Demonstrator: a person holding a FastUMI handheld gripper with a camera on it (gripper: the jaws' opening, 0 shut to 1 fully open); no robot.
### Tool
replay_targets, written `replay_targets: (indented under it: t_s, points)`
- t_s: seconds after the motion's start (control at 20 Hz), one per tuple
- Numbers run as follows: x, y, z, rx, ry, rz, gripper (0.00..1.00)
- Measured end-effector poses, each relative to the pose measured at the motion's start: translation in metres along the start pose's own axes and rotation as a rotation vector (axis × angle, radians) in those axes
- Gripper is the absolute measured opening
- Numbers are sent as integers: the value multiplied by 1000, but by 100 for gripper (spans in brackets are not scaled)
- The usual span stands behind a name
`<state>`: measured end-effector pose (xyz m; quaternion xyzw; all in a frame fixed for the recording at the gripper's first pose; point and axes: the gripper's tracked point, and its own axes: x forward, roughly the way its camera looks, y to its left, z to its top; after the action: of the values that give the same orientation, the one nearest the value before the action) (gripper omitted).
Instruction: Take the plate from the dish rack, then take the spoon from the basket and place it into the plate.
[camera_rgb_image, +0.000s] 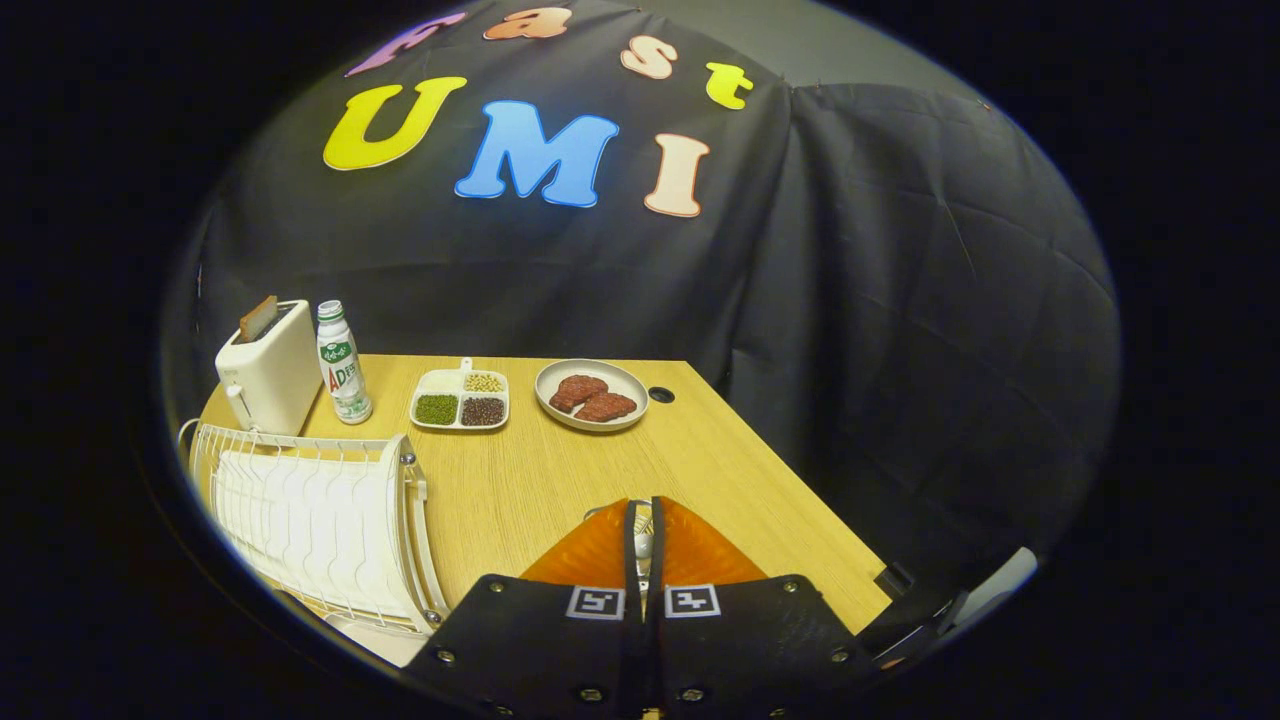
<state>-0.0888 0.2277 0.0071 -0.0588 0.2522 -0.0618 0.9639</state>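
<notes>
My gripper (642, 520) has its orange fingers (590, 555) almost pressed together, pinching something pale and thin I cannot identify. To their left sits the white dish rack (310, 515) on the wooden table (530, 480). Beyond lie a plate of meat (591, 394), a divided tray (461, 399), a bottle (342, 362) and a toaster (268, 368).

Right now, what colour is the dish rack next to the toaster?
White: the dish rack is white wire, seen best in the gripper view, left of the nearly closed claw.
</notes>
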Motion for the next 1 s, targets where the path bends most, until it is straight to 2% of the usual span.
replay_targets:
  t_s: [0.4,0.7,1.0]
  points:
    - [-5,-2,15,4,-7,-6,0]
    - [-30,2,46,5,-64,-3,0]
    - [-77,45,75,-40,-150,80,0]
